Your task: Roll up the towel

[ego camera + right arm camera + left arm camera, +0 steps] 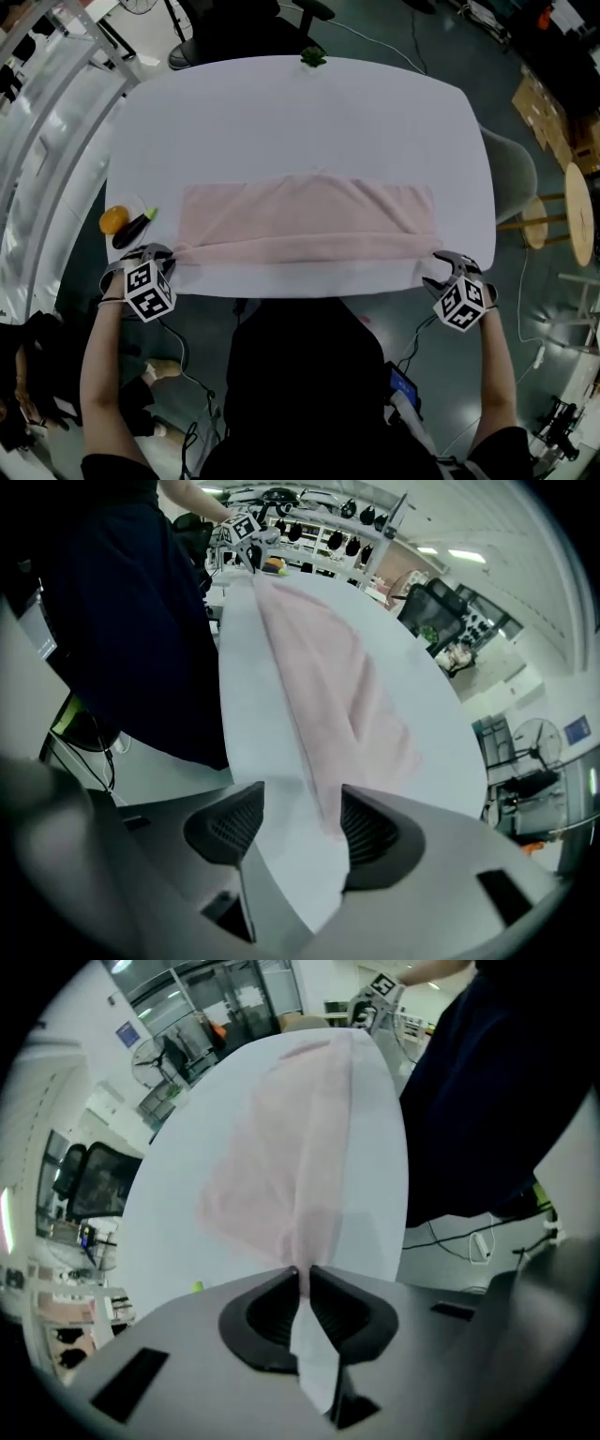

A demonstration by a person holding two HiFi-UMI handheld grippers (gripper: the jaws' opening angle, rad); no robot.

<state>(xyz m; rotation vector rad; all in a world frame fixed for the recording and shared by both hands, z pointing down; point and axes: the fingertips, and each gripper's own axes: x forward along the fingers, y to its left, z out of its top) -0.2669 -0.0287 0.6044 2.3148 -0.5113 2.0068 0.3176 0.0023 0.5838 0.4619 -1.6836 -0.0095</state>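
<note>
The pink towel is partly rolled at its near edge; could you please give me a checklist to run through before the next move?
1. Hold of the left gripper on the left end of the towel: ok, jaws together on the fabric.
2. Hold of the right gripper on the right end: not ok, jaws apart, fabric loose between them.
3. The rolled edge straight from gripper to gripper: ok in the head view.
4. Rolling path across the table: ok; the orange sits left of the towel, apart from it.
5. Roll tightness: cannot tell.
</note>
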